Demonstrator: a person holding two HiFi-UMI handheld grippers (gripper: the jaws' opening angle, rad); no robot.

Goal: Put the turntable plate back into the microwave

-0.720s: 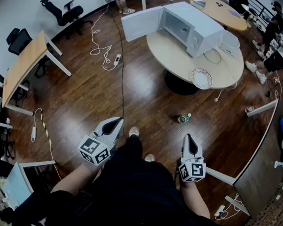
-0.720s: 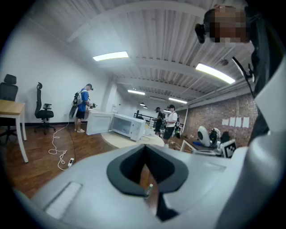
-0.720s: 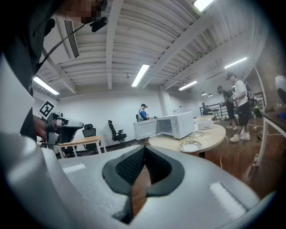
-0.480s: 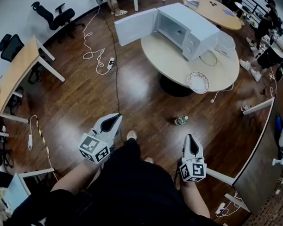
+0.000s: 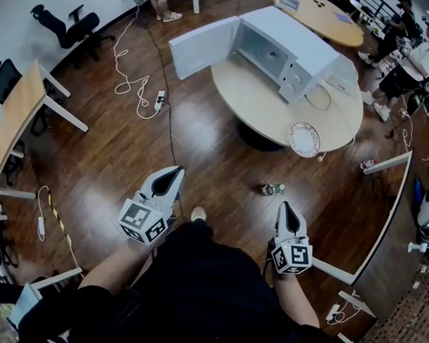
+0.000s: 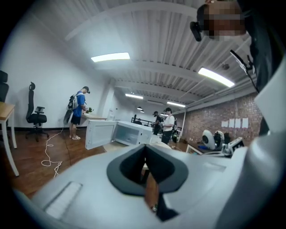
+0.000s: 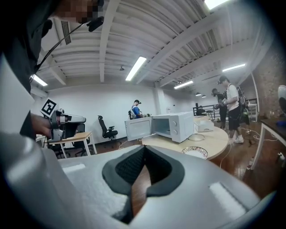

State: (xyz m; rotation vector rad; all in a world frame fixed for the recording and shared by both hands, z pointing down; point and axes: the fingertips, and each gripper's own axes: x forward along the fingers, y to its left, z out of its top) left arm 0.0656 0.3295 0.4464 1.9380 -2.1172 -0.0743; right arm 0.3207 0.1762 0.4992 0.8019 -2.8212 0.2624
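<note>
Grippers, two, one in each of your hands, held low over the dark wood floor [image 5: 201, 156] and well apart from the table. Left gripper [image 5: 176, 171]: fingers together, tips meeting, holding nothing. Right gripper [image 5: 286, 206]: fingers likewise closed tip to tip, holding nothing. Turntable plate [image 5: 304, 139]: a round plate with a patterned rim. It lies flat near your edge of the round table [image 5: 255, 102], outside the microwave and to the right of it as you look down. Microwave [image 5: 293, 45]: white, standing on the far part of the same table. Its door [image 5: 198, 46] is swung wide open to the left, and the cavity faces you. Bottle [image 5: 273, 189]: lying on its side on the floor between the table and your right gripper. Cable [image 5: 168, 123]: running across the floor from a power strip [image 5: 159, 100]. Bystanders: several people standing beyond the table at the room's far side.
</note>
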